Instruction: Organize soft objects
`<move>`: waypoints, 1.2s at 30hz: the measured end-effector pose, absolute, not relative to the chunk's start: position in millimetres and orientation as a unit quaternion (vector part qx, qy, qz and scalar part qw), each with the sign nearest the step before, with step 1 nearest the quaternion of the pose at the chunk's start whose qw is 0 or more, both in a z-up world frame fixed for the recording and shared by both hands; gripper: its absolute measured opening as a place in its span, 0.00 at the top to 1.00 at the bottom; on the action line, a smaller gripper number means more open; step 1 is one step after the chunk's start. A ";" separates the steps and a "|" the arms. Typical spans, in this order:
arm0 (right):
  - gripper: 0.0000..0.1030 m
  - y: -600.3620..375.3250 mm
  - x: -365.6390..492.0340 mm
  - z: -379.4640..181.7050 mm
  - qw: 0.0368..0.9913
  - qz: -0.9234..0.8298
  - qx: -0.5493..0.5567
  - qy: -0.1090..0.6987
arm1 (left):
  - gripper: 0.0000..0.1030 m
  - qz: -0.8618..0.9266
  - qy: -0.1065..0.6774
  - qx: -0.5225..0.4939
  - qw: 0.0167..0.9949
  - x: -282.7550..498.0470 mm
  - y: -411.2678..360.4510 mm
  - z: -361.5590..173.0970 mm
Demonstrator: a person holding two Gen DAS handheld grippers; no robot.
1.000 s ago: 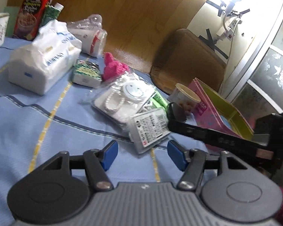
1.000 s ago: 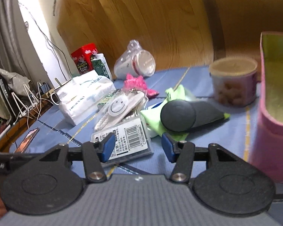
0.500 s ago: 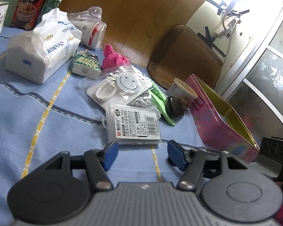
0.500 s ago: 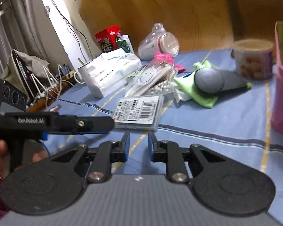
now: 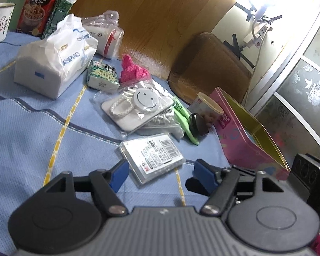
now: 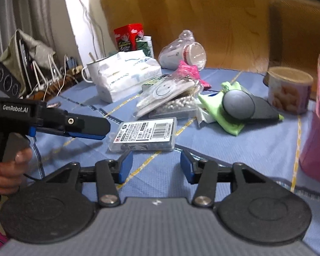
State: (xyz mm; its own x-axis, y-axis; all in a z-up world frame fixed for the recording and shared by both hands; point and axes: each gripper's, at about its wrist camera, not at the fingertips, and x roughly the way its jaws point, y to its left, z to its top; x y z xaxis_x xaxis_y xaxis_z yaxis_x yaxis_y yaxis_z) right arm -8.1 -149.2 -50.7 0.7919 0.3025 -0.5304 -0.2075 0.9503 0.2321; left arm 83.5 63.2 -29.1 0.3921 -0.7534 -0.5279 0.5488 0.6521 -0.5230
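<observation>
Both grippers hover low over the blue tabletop [image 5: 32,128], empty. The left gripper [image 5: 159,173] has its fingers spread wide; the right gripper [image 6: 156,166] likewise. Just ahead of both pairs of fingers lies a clear labelled case [image 6: 146,135], bare cloth around it. Beyond it sit a smiley pouch [image 5: 136,108], a green cloth [image 6: 221,115] and a pink knit [image 5: 133,69]. Right of the fingers stands an open pink box [image 5: 245,145], contents unseen.
</observation>
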 end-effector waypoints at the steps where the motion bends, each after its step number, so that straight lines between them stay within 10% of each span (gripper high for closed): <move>1: 0.40 -148.8 -5.6 -50.7 0.943 0.136 0.076 0.294 | 0.31 -0.396 0.387 -0.135 0.822 84.6 62.9 -29.7; 7: 0.29 -144.0 13.6 -55.3 0.940 0.155 0.046 0.301 | 0.28 -0.400 0.395 -0.139 0.815 93.2 53.7 -33.5; 36: 0.41 -180.7 -62.5 -24.2 0.983 0.010 0.049 0.178 | 0.36 -0.479 0.333 -0.033 0.812 50.3 -45.1 22.0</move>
